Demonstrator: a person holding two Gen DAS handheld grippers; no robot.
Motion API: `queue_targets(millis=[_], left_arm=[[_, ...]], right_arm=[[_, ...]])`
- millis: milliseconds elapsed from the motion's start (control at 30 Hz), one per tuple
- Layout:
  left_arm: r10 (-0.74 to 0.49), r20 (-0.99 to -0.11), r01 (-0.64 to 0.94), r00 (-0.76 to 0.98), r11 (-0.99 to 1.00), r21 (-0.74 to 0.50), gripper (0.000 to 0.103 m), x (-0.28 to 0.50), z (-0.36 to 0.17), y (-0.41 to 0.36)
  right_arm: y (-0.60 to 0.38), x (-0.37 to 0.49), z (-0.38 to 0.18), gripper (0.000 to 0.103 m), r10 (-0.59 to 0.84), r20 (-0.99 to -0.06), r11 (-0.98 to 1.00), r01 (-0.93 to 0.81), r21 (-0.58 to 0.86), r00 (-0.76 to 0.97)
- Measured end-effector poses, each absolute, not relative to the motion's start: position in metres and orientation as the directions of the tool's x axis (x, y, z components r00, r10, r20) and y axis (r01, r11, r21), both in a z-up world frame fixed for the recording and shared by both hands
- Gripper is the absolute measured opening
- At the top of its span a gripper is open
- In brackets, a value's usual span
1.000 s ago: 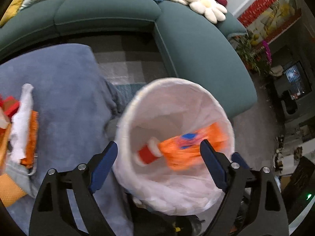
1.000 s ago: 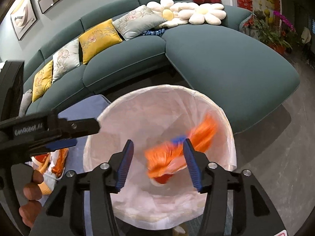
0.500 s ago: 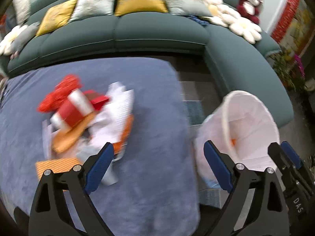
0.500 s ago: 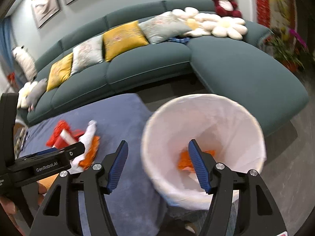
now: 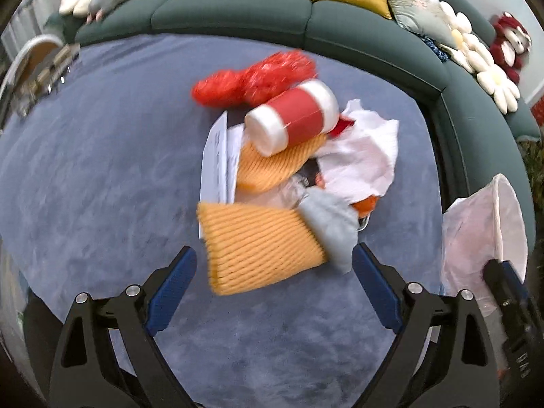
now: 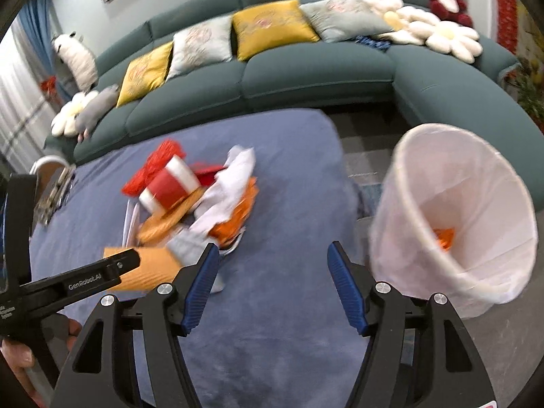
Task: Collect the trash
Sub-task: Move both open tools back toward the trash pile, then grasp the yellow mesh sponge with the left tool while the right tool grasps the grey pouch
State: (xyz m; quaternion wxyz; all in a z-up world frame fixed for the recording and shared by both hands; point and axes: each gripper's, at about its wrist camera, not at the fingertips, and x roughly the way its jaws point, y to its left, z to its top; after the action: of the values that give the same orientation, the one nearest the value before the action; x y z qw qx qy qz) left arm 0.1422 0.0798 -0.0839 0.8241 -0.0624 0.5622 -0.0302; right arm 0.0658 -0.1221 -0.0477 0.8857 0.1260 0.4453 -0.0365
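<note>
Left tongs [image 5: 272, 289] hang wide and empty above the trash pile [image 5: 289, 170] on the blue surface [image 5: 102, 170]. Right tongs [image 6: 270, 287], fairly wide with nothing between them, hover beside the pile. At far right stands the lined bin [image 6: 452, 217], an orange wrapper [image 6: 443, 236] inside.

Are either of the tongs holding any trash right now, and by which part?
Nothing is held: the left tongs and right tongs both stand open and empty above the blue cloth.
</note>
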Motion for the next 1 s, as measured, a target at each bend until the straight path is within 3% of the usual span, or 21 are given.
queue_targets(millis=[167, 333, 467, 733, 800, 1000], left_arm=[[-0.156, -0.933, -0.047, 0.324, 0.982, -0.181, 0.086, 0.146, -0.105, 0.092], [-0.188, -0.936, -0.024, 0.296, 0.979, -0.204, 0.066, 0.153, -0.117, 0.094], [-0.193, -0.941, -0.012, 0.279, 0.979, -0.204, 0.042, 0.157, -0.125, 0.096], [-0.224, -0.939, -0.006, 0.26, 0.972, -0.234, 0.018, 0.159, -0.134, 0.105], [-0.229, -0.939, -0.01, 0.257, 0.971, -0.24, 0.015, 0.159, -0.136, 0.106], [-0.238, -0.935, -0.012, 0.264, 0.968, -0.25, 0.013, 0.157, -0.133, 0.108]], right_arm=[[-0.096, 0.08, -0.069, 0.064, 0.083, -0.826, 0.971, 0.14, 0.193, 0.557], [-0.078, 0.097, -0.09, 0.064, 0.115, -0.847, 0.974, 0.107, 0.198, 0.519], [-0.063, 0.111, -0.11, 0.064, 0.132, -0.861, 0.977, 0.081, 0.197, 0.491], [-0.046, 0.133, -0.142, 0.059, 0.181, -0.88, 0.973, 0.048, 0.224, 0.44], [-0.042, 0.135, -0.147, 0.054, 0.189, -0.882, 0.973, 0.041, 0.228, 0.433], [-0.035, 0.138, -0.155, 0.026, 0.227, -0.882, 0.966, 0.023, 0.259, 0.413]])
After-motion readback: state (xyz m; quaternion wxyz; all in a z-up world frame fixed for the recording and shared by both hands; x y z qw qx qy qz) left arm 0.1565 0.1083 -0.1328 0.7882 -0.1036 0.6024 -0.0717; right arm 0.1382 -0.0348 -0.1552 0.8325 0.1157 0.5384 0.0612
